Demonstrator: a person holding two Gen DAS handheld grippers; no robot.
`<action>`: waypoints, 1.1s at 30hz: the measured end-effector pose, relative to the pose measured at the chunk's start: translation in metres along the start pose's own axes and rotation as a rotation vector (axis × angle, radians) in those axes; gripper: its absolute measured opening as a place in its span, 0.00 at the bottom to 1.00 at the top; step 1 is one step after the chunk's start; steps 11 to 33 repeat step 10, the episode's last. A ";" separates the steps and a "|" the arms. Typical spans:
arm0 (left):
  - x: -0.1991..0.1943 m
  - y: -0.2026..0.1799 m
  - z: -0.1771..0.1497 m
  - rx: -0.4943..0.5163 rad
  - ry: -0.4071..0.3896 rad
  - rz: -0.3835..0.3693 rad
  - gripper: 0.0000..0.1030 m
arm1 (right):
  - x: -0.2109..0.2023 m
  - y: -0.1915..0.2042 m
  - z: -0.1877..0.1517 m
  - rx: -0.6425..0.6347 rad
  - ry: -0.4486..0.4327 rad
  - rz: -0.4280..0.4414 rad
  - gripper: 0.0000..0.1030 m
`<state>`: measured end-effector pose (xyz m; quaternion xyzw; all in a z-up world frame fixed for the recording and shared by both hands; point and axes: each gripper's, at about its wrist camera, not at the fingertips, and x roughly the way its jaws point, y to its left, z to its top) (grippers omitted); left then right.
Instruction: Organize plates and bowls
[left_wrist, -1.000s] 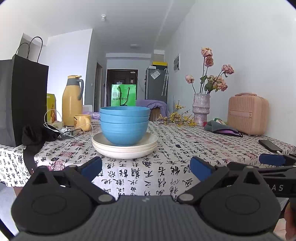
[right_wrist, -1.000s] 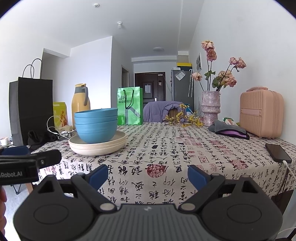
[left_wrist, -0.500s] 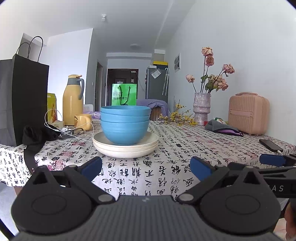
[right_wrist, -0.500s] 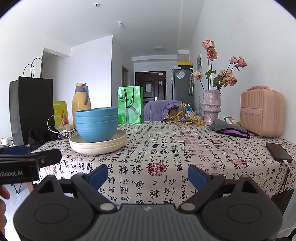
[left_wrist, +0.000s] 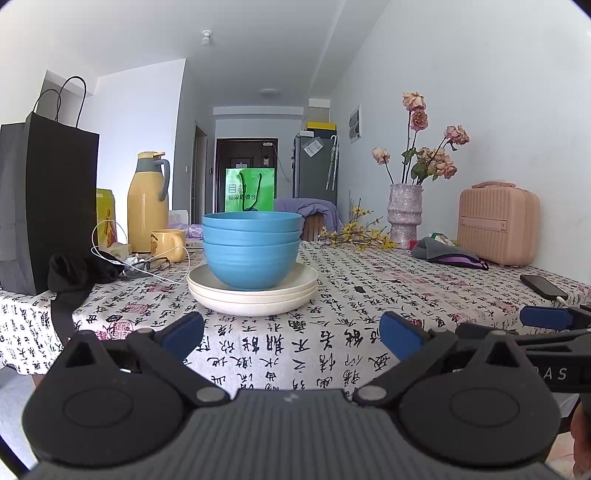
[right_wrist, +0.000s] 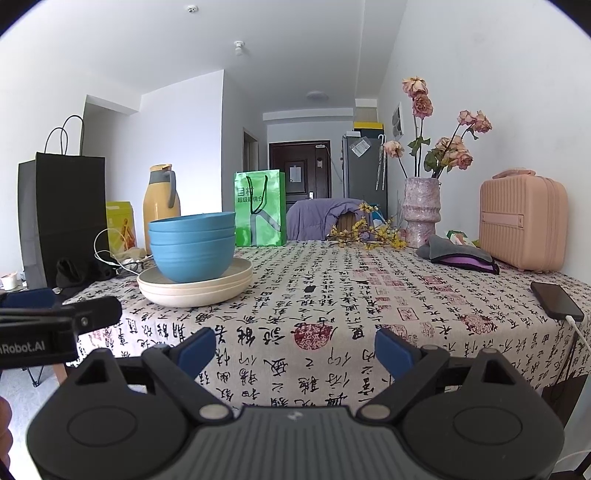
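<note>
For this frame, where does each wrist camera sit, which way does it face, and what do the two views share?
Left wrist: sits behind the open left gripper, at the table's near edge, facing straight at the blue bowls nested on cream plates; the right gripper pokes in at right.
Right wrist: sits behind the open right gripper, further right, facing the bare tablecloth; the left gripper shows at left.
Shared: bowls, plates, yellow thermos, flower vase, pink case, phone.
</note>
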<state>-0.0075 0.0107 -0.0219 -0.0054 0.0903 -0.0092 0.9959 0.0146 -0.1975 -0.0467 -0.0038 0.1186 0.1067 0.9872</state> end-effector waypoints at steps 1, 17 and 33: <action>0.000 0.000 0.000 0.001 -0.001 0.000 1.00 | 0.000 0.000 0.000 0.000 0.000 0.000 0.90; -0.002 0.000 0.000 0.008 -0.014 0.001 1.00 | 0.001 0.001 0.000 -0.002 -0.001 0.001 0.90; -0.002 0.000 0.000 0.008 -0.014 0.001 1.00 | 0.001 0.001 0.000 -0.002 -0.001 0.001 0.90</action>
